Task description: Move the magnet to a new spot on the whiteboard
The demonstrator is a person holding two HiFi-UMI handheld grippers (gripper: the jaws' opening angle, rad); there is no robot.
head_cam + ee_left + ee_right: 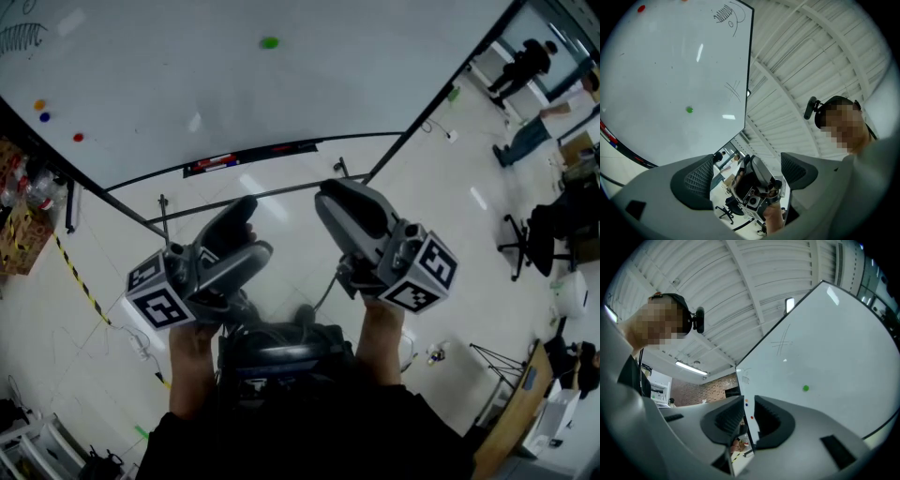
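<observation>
Both grippers empty, held low and well clear of the whiteboard [169,84].
Green magnet [269,42] sits alone on bare board, well apart from the orange, blue and red magnets [44,117] near the board's left edge. I read the left gripper [251,228] with fingers wide apart and the right gripper [330,199] with fingers a narrow gap apart. Nothing sits between either pair.
</observation>
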